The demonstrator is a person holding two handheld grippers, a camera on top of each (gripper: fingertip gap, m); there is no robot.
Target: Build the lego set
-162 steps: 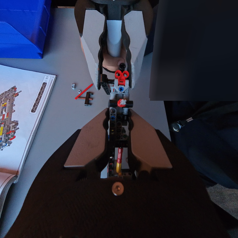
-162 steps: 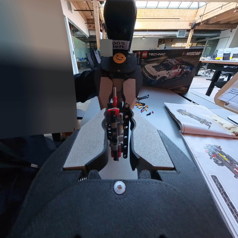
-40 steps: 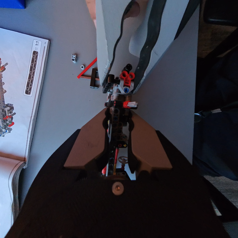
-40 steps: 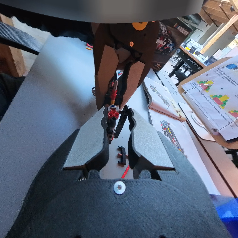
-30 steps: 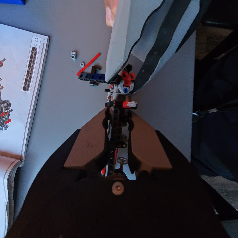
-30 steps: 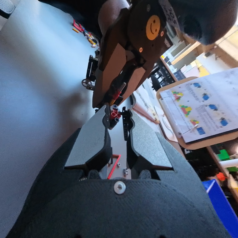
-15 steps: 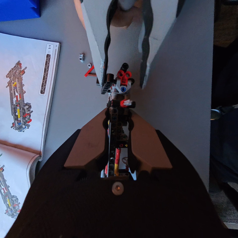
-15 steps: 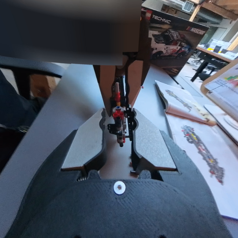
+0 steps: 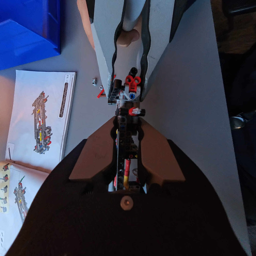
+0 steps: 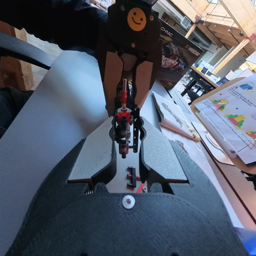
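Grey table [image 9: 180,97] carries an open manual [image 9: 41,110] beside a blue bin [image 9: 27,34], with bare surface running to the near edge. Above it the left gripper [image 9: 126,121] pinches the dark end of a brick model [image 9: 127,138], both pads pressed on it. The right gripper [image 10: 126,121] clamps the model's opposite end, one pad on its black beam [image 10: 136,124]; loose parts [image 10: 132,176] lie beneath.

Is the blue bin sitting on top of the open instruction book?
No. The blue bin stands on the grey table beyond the instruction book, with bare tabletop showing between them.
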